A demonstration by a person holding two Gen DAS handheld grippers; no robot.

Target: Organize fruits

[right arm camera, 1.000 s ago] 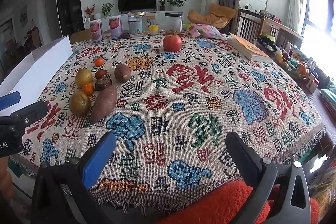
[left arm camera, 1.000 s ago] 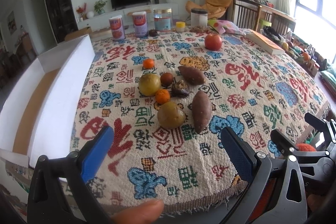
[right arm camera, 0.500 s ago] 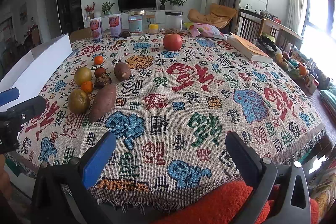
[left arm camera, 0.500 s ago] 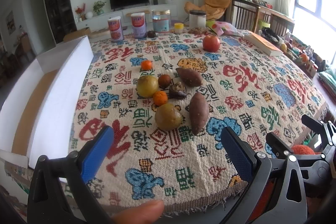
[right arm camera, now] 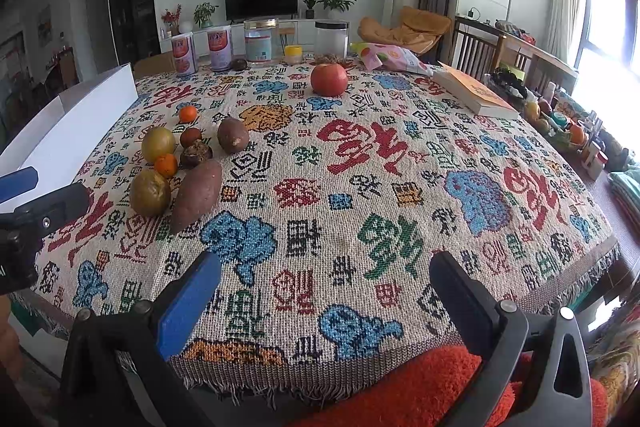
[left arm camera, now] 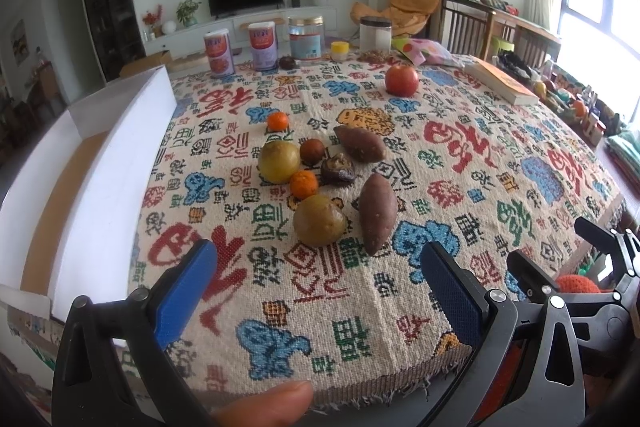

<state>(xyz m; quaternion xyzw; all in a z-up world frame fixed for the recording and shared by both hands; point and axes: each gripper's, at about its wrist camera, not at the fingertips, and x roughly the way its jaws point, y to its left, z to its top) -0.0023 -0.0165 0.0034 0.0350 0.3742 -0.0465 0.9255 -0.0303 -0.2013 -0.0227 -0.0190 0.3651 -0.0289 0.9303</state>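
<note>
Both tongs [left arm camera: 316,279] [right arm camera: 324,287] gape wide, empty – tin [left arm camera: 219,53] labels unreadable – tablecloth [left arm camera: 440,155] bears characters

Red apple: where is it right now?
The red apple sits alone on the tablecloth toward the far end, apart from the fruit cluster, in front of the clear jar. In the left wrist view it is upper right of centre.

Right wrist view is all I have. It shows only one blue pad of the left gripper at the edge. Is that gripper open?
Observer: Yes. The left gripper is wide open and empty. The nearest yellow-green fruit lies just ahead of it, untouched.
Operator: I see only the outer wall of the white box. Is anything inside?
Observer: The white box shows a bare brown floor. There is no fruit in the part that I can see.
</note>
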